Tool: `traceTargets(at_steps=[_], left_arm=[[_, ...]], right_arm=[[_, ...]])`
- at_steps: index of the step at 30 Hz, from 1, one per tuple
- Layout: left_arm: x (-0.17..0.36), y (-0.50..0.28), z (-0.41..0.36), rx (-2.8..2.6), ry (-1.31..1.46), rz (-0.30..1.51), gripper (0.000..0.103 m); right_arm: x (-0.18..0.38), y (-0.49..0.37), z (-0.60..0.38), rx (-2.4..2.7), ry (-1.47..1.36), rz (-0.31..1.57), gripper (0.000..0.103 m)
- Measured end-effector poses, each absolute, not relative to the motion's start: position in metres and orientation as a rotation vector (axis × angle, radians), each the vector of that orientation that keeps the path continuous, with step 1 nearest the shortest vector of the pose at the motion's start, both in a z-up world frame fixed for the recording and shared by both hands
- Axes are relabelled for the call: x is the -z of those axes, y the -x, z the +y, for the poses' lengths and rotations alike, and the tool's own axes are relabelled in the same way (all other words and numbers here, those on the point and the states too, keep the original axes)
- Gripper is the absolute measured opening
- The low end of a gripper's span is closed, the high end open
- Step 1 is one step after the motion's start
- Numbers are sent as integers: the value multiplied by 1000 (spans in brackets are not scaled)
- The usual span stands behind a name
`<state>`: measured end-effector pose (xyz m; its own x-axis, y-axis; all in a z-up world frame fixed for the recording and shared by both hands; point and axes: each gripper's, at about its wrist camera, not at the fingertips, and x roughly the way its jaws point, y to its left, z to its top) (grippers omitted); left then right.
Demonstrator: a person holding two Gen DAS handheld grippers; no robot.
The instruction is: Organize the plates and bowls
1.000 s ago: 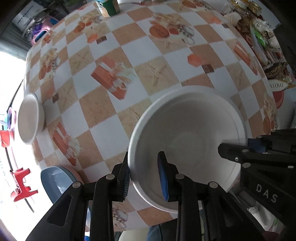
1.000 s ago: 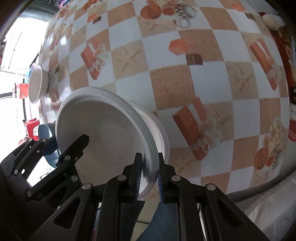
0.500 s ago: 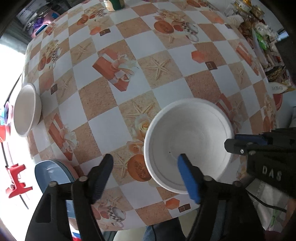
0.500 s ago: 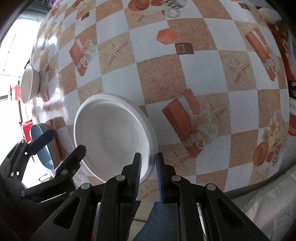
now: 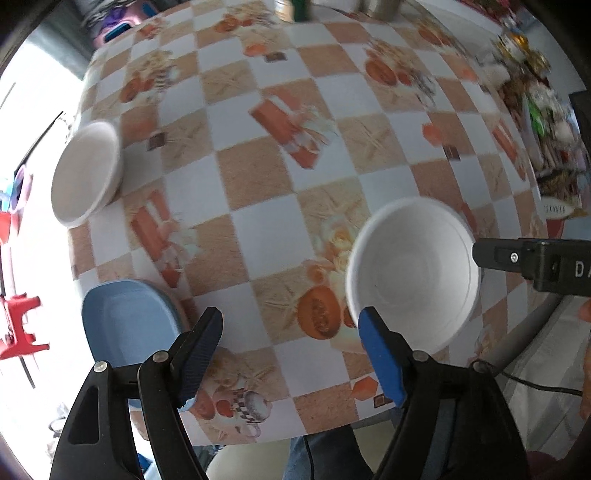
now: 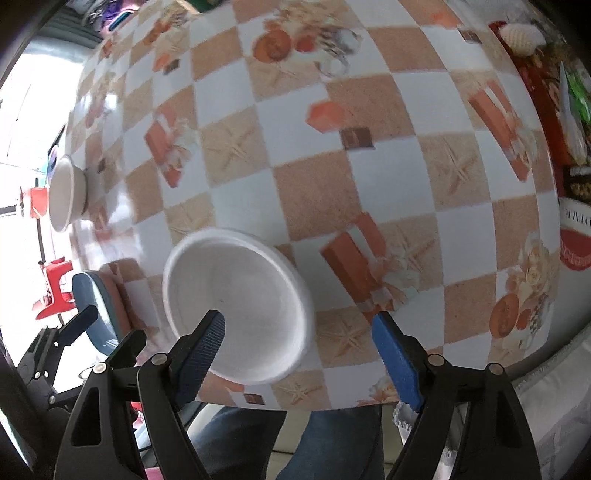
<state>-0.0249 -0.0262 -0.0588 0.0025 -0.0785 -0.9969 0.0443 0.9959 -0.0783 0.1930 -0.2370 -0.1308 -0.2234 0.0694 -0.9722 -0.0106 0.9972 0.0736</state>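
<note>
A large white bowl [image 5: 412,273] stands on the checkered tablecloth near the front edge; it also shows in the right wrist view [image 6: 236,302]. My left gripper [image 5: 291,338] is open and empty, above the cloth just left of this bowl. My right gripper [image 6: 299,341] is open and empty, its left finger over the bowl's near rim. A smaller white bowl [image 5: 86,173] sits at the table's left edge, also visible in the right wrist view [image 6: 66,199]. A blue plate [image 5: 129,321] lies at the front left, seen too in the right wrist view [image 6: 98,299].
Packets and jars [image 5: 535,96] crowd the table's right side. A can [image 5: 295,9] stands at the far edge. A red stool [image 5: 18,328] is on the floor left of the table. The right gripper's body [image 5: 535,258] shows beside the large bowl.
Both grippers have let go of the large white bowl and opened wide. The bowl now rests on the table, and both grippers have pulled back from it.
</note>
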Motion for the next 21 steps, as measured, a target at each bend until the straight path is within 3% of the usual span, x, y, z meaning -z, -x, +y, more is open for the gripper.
traceTargets(at_steps=[11, 21], left_arm=[[40, 4, 69, -71, 119, 1486, 79], [55, -23, 178, -313, 201, 1454, 79]], right_arm=[[112, -222, -140, -245, 32, 1748, 83], [143, -246, -32, -358, 98, 1755, 83]])
